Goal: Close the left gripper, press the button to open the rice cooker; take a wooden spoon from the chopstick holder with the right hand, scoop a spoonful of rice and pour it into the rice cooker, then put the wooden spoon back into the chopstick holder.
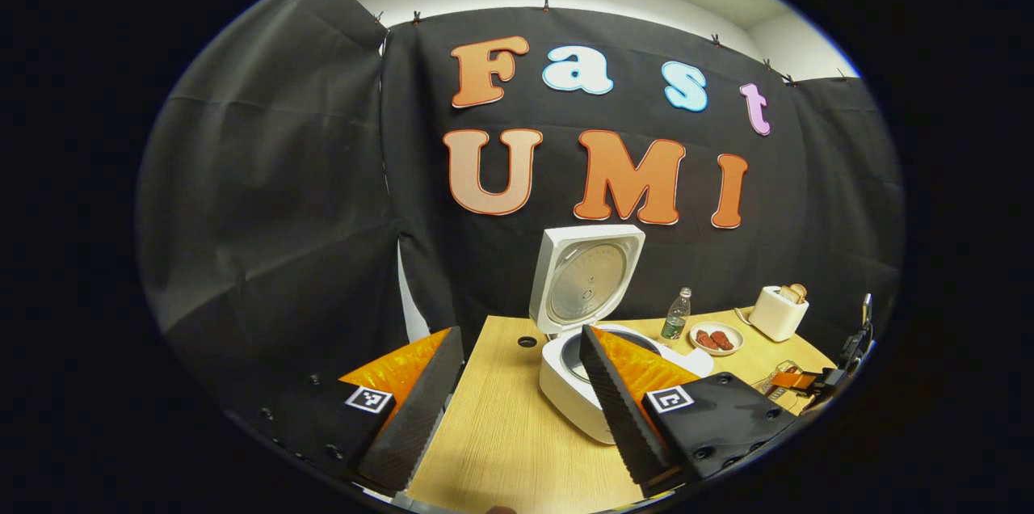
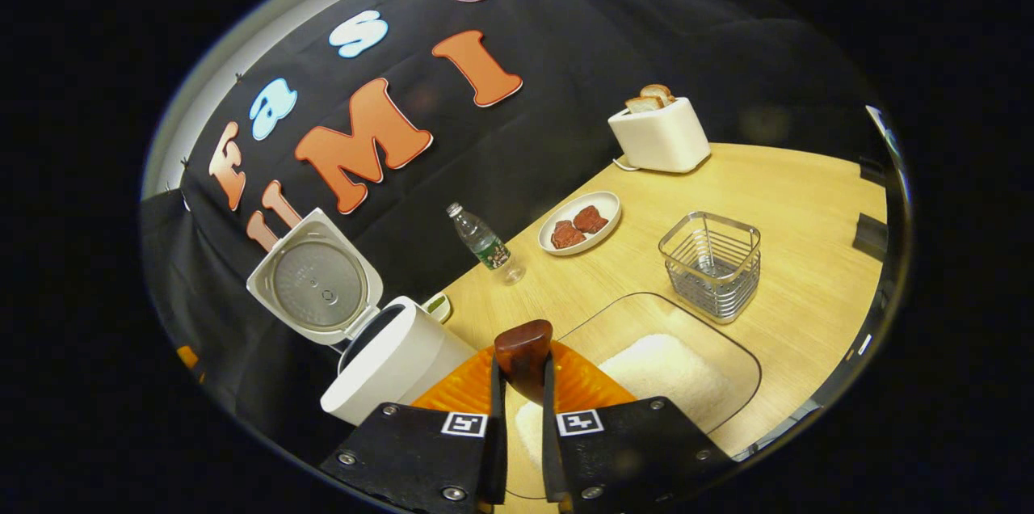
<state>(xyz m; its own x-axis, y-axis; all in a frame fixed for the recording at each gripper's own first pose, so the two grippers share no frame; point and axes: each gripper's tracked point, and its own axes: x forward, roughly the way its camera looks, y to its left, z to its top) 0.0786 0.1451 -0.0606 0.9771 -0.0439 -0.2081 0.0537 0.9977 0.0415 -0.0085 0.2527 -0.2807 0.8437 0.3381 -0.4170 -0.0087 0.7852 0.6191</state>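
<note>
In the left gripper view the white rice cooker (image 1: 565,389) stands on the wooden table with its lid (image 1: 586,280) raised upright. My left gripper (image 1: 519,336) is open just in front of it, nothing between the fingers. In the right gripper view my right gripper (image 2: 522,364) is shut on the dark wooden spoon (image 2: 523,340); the spoon's rounded end sticks up between the fingers and the rest is hidden. Below it lies a clear tray of white rice (image 2: 670,372). The open rice cooker (image 2: 396,360) is to the left, the wire chopstick holder (image 2: 711,263) to the right.
A plastic bottle (image 2: 483,243), a plate of reddish food (image 2: 580,223) and a white toaster with bread (image 2: 658,134) stand along the back of the table (image 2: 792,199). The black cloth wall closes in behind and on the left.
</note>
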